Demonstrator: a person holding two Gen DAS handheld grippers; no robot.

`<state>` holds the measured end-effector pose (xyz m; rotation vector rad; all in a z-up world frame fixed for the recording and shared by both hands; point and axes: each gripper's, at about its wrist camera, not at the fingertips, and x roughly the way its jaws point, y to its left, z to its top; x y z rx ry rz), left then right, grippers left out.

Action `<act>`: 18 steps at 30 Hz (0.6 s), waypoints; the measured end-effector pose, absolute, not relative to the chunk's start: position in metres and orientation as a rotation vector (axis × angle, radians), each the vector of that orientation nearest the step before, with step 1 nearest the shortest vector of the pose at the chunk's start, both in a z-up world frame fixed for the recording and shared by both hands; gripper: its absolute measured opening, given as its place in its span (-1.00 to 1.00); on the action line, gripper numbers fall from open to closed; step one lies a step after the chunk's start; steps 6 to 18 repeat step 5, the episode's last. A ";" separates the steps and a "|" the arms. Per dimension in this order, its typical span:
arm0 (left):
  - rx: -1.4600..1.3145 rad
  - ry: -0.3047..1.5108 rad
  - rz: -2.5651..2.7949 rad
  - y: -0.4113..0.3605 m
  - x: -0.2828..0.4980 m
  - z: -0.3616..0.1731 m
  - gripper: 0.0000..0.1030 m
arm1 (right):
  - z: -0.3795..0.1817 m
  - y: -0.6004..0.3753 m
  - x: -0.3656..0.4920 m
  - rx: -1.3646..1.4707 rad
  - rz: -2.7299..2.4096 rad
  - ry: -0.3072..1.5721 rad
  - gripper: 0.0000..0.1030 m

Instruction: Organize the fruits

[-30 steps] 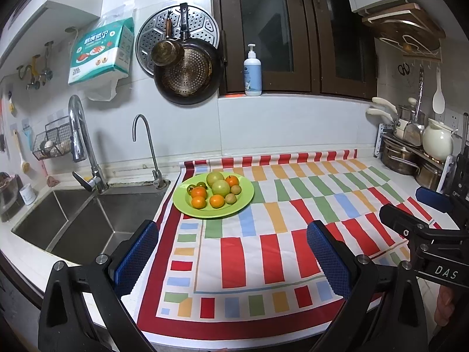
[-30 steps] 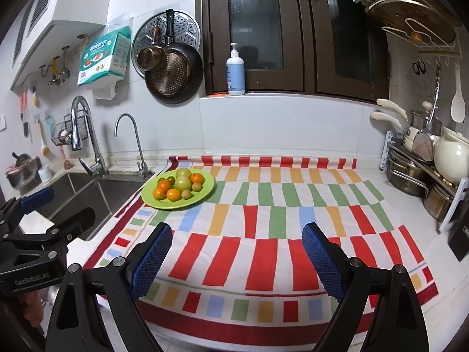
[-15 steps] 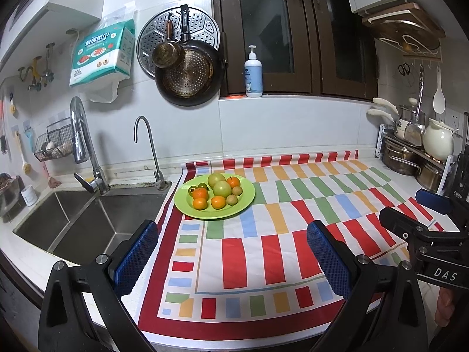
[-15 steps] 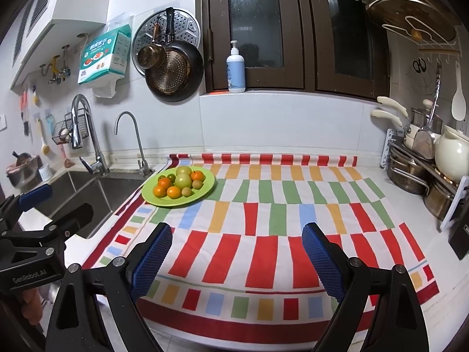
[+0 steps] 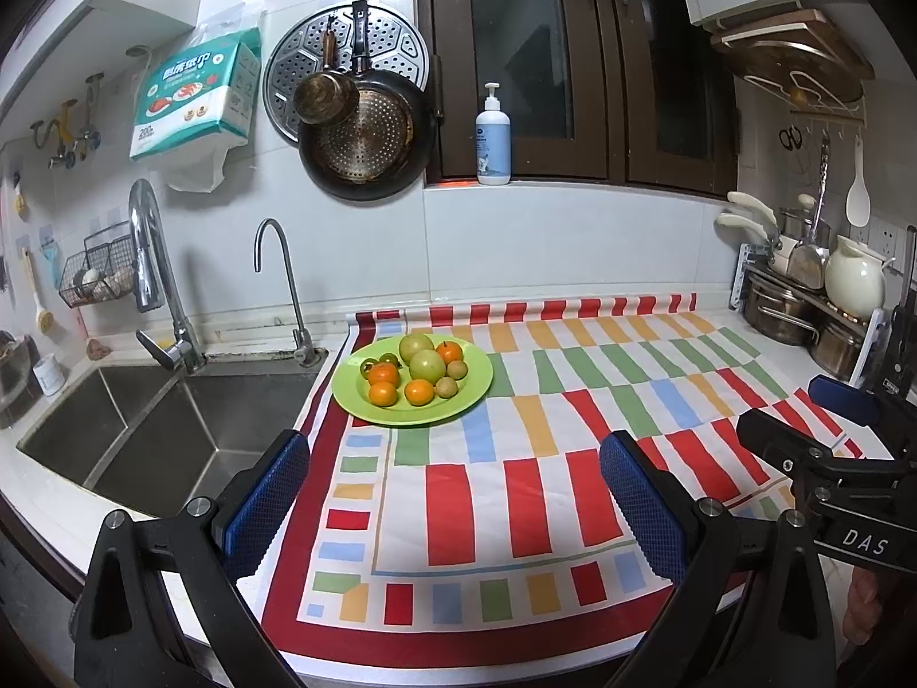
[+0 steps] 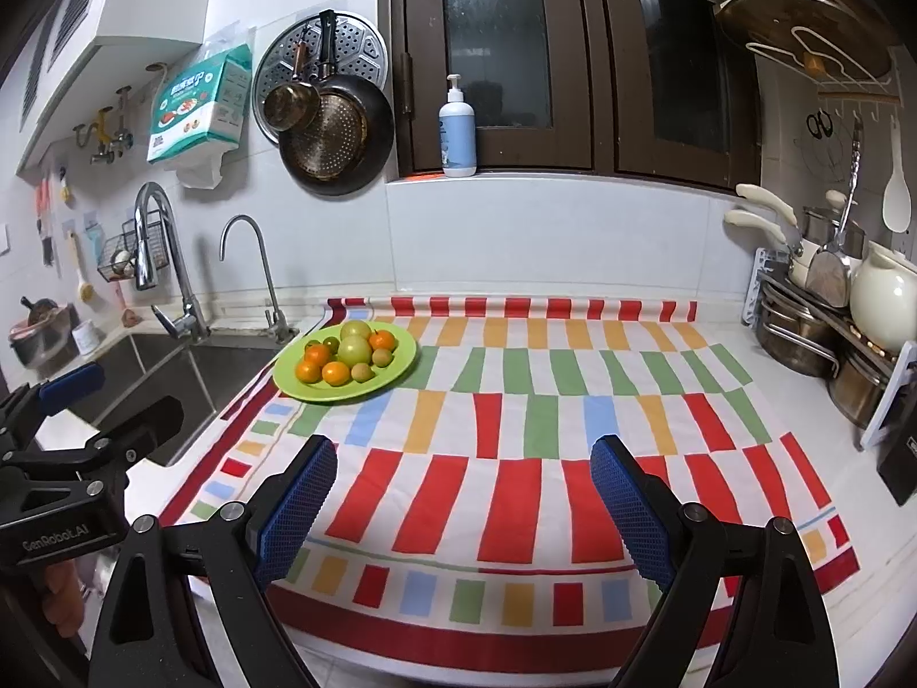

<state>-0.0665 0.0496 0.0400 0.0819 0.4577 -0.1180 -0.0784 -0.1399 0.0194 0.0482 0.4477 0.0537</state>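
Note:
A green plate (image 5: 470,395) sits at the far left of the striped cloth, beside the sink; it also shows in the right wrist view (image 6: 401,370). It holds several fruits: orange tangerines (image 5: 419,391), two pale green apples (image 5: 427,366), small brownish fruits (image 5: 446,387) and small green ones (image 5: 390,358). My left gripper (image 5: 453,507) is open and empty, above the cloth's near edge, well short of the plate. My right gripper (image 6: 464,507) is open and empty, over the cloth's near middle. Each gripper shows at the edge of the other's view.
A steel double sink (image 5: 143,430) with two taps lies left of the plate. Pots, a white kettle (image 5: 854,284) and a utensil rack stand at the right. A soap bottle (image 5: 493,140) is on the window ledge. Pans hang on the wall.
Both views have shifted only slightly; the plate sits a touch nearer the centre. Both grippers stay open and empty. No fruit has moved.

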 end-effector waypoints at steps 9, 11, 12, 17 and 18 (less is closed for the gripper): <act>0.073 0.468 -0.119 0.050 -0.062 0.039 1.00 | 0.018 -0.141 -0.073 0.054 0.052 0.451 0.76; 0.073 0.468 -0.119 0.050 -0.062 0.039 1.00 | 0.018 -0.141 -0.073 0.054 0.052 0.451 0.76; 0.073 0.468 -0.119 0.050 -0.062 0.039 1.00 | 0.018 -0.141 -0.073 0.054 0.052 0.451 0.76; 0.073 0.468 -0.119 0.050 -0.062 0.039 1.00 | 0.018 -0.141 -0.073 0.054 0.052 0.451 0.76; 0.073 0.468 -0.119 0.050 -0.062 0.039 1.00 | 0.018 -0.141 -0.073 0.054 0.052 0.451 0.76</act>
